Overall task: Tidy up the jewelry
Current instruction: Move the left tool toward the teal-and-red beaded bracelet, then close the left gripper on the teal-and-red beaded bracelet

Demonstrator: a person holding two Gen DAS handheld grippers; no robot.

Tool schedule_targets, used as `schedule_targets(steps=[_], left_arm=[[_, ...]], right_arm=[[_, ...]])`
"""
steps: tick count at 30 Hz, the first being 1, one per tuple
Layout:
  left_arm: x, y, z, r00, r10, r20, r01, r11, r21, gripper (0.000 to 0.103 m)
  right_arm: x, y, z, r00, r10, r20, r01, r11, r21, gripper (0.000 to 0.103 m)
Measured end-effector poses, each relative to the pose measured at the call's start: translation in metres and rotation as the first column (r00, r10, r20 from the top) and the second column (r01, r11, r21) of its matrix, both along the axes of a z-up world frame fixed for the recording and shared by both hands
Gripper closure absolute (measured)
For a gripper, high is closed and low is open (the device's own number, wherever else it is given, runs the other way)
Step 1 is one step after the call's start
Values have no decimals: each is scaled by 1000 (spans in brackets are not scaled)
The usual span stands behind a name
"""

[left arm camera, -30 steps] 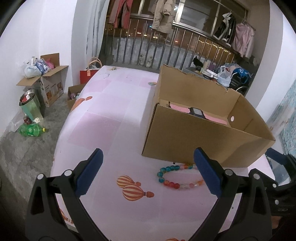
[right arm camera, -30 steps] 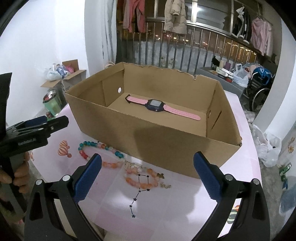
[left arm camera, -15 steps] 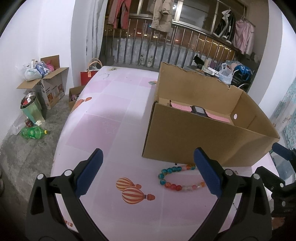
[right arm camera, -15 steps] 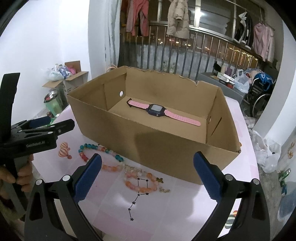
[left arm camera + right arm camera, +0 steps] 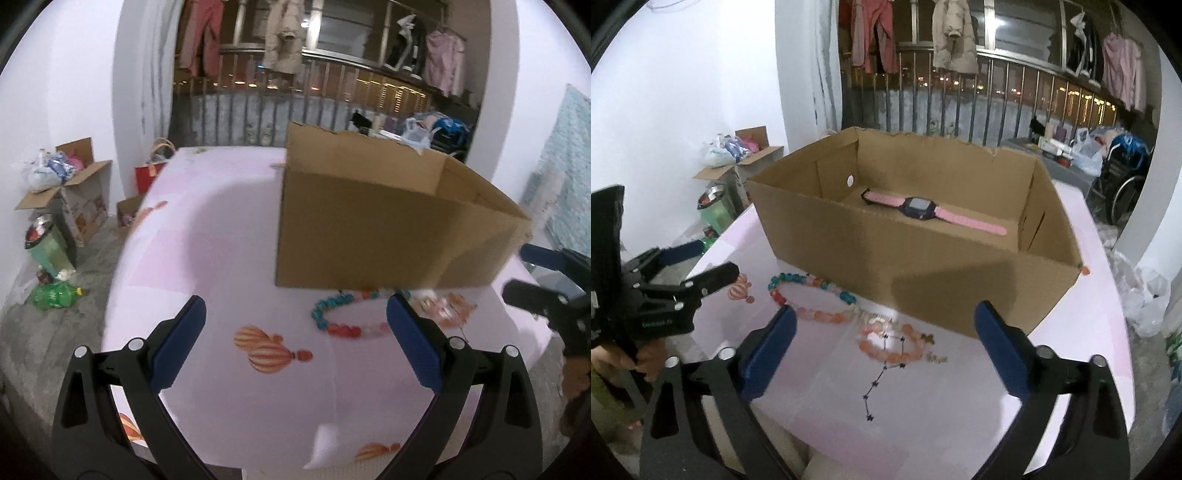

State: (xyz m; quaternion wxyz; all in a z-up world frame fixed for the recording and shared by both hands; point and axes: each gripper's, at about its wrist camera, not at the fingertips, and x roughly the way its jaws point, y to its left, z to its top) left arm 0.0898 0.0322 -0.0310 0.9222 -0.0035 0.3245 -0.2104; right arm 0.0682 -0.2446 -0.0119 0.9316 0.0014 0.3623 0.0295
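the left claw point(image 5: 293, 338) has dipped lower and closer to the box point(image 5: 923, 266), so its inside is hidden now. both claws are spread and hold nothing; the right claw point(image 5: 884, 345) is starting to close. one pink watch point(image 5: 923, 208) lies in the box, already put away. two bead bracelets point(image 5: 809, 295) point(image 5: 892, 341) wait on the table point(image 5: 960, 387) in front of the box.

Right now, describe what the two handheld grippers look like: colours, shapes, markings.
Both are alike. The left gripper and the right gripper each have two angular black plastic arms with triangular cut-outs and silver rivets, ending in flat dark-blue pads. The right wrist view shows the left gripper's side, which carries small pale lettering, too blurred to read. No cables or sleeves show.
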Motion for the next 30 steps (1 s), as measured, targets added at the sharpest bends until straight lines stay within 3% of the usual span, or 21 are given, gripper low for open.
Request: schedule_targets(steps=[6, 10, 15, 21, 30], left_arm=[[6, -6, -12, 997, -53, -47, 52, 999, -13, 38], [19, -11, -20, 996, -58, -65, 61, 998, 31, 51], [38, -26, -30, 995, -56, -88, 65, 992, 105, 54], [41, -49, -44, 994, -70, -85, 88, 970, 228, 54], [22, -24, -45, 993, -81, -82, 100, 961, 258, 54]], right_arm=[[5, -9, -15, 999, 16, -32, -12, 994, 110, 31], [10, -8, -22, 998, 41, -43, -33, 984, 174, 41], [20, -5, -28, 997, 54, -53, -42, 976, 214, 54], [28, -1, -30, 996, 62, -62, -48, 977, 206, 57], [37, 11, -35, 991, 106, -88, -86, 976, 199, 65]])
